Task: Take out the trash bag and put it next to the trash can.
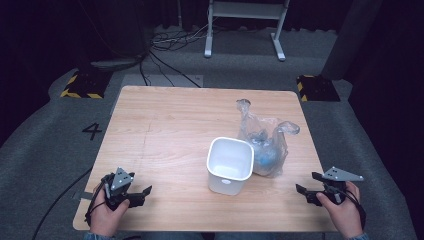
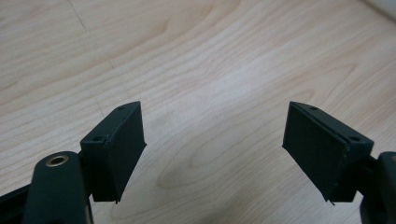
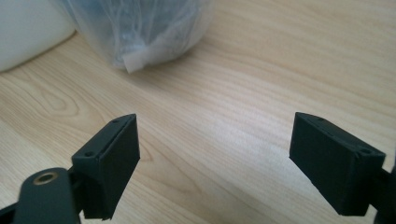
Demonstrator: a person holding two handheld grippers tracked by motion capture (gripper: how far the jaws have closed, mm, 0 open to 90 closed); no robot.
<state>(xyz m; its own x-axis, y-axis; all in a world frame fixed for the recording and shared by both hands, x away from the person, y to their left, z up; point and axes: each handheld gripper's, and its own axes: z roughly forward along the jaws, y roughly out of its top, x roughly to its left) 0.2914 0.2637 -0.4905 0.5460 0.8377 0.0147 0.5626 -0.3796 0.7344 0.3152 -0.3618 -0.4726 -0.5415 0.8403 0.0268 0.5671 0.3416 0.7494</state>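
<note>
A white square bin (image 1: 229,165) stands upright and empty near the middle of the wooden table (image 1: 165,125). Against its right side leans a clear plastic bag (image 1: 263,140) with blue things inside; the bag (image 3: 140,28) and the bin's white wall (image 3: 28,32) also show ahead in the right gripper view. My left gripper (image 1: 142,192) rests low at the table's front left corner, open, with bare wood between its jaws (image 2: 212,140). My right gripper (image 1: 306,189) is at the front right edge, open and empty (image 3: 215,149), pointing toward the bag.
Grey carpet surrounds the table, with a painted 4 (image 1: 92,131) at the left. Cables (image 1: 165,60) and a white stand's legs (image 1: 245,30) lie beyond the far edge. Two yellow-and-black striped blocks (image 1: 82,85) (image 1: 316,87) sit at the far corners.
</note>
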